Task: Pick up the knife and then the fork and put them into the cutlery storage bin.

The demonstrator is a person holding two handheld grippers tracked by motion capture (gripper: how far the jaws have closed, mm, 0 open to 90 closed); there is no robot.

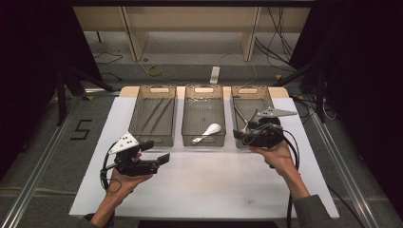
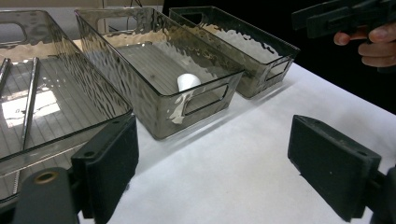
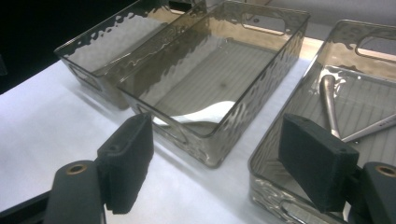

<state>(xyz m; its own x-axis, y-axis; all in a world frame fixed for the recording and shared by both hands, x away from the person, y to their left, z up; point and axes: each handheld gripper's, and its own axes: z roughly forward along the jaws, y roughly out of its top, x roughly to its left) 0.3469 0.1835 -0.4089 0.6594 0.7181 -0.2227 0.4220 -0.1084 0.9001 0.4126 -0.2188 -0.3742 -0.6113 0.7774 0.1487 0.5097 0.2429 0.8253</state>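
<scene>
Three clear grey bins stand in a row on the white table cover [image 1: 199, 180]. The left bin [image 1: 154, 139] holds thin metal rods [image 2: 30, 100]. A white spoon [image 1: 209, 130] [image 2: 187, 83] [image 3: 205, 113] lies in the middle bin [image 1: 203, 141]. Metal cutlery [image 1: 242, 119] [image 3: 329, 102] rests in the right bin [image 1: 252, 90]. My left gripper [image 1: 157, 152] [image 2: 212, 168] hovers open in front of the left bin, with nothing between its jaws. My right gripper [image 1: 241, 137] [image 3: 224, 163] stands open at the right bin's near-left corner, also with nothing between its jaws. The left gripper view catches the right gripper [image 2: 327, 21] at its top right.
Bare white cover spreads in front of the bins, between my two hands. Aluminium rails [image 1: 43, 156] run along both sides of the table. Behind the bins are a wooden shelf frame [image 1: 190, 28] and loose cables [image 1: 154, 71] on the floor.
</scene>
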